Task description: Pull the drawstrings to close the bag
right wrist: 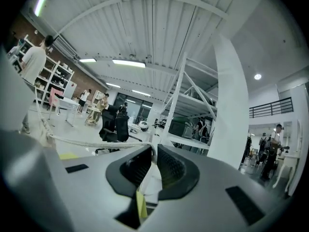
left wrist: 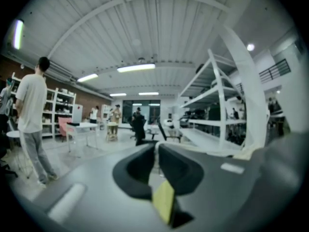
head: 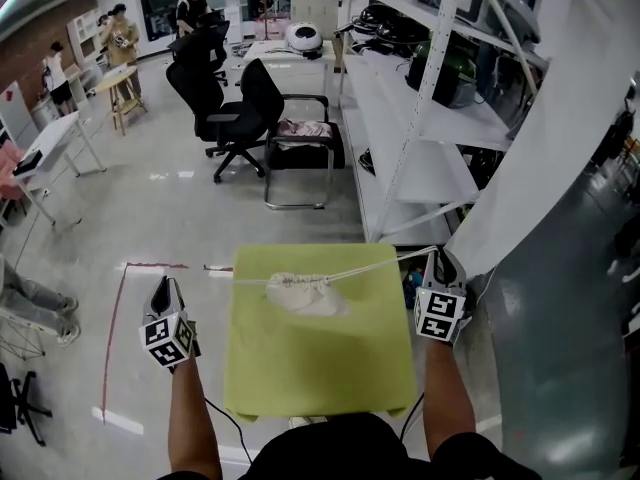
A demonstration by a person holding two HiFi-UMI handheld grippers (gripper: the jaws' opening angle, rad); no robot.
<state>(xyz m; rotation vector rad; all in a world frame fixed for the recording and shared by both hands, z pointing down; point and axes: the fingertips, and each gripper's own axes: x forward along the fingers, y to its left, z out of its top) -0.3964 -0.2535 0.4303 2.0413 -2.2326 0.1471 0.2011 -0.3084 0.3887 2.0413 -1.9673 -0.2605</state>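
Observation:
A small white drawstring bag (head: 305,295) lies at the far part of the green table (head: 320,368), its mouth gathered. Its white cord (head: 385,261) runs taut to the right into my right gripper (head: 437,258), which is shut on it. In the right gripper view the cord (right wrist: 96,142) leaves the closed jaws (right wrist: 154,149) toward the left. Another length of cord (head: 250,281) runs left off the table edge toward my left gripper (head: 165,286). In the left gripper view the jaws (left wrist: 157,146) stand shut with a thin pale strip between them, seemingly the cord's end.
A white shelving rack (head: 420,158) and a white pillar (head: 540,168) stand close on the right. Black office chairs (head: 240,118) are beyond the table. Red tape (head: 112,338) marks the floor at the left, where a person's legs (head: 30,303) show. Several people stand far back.

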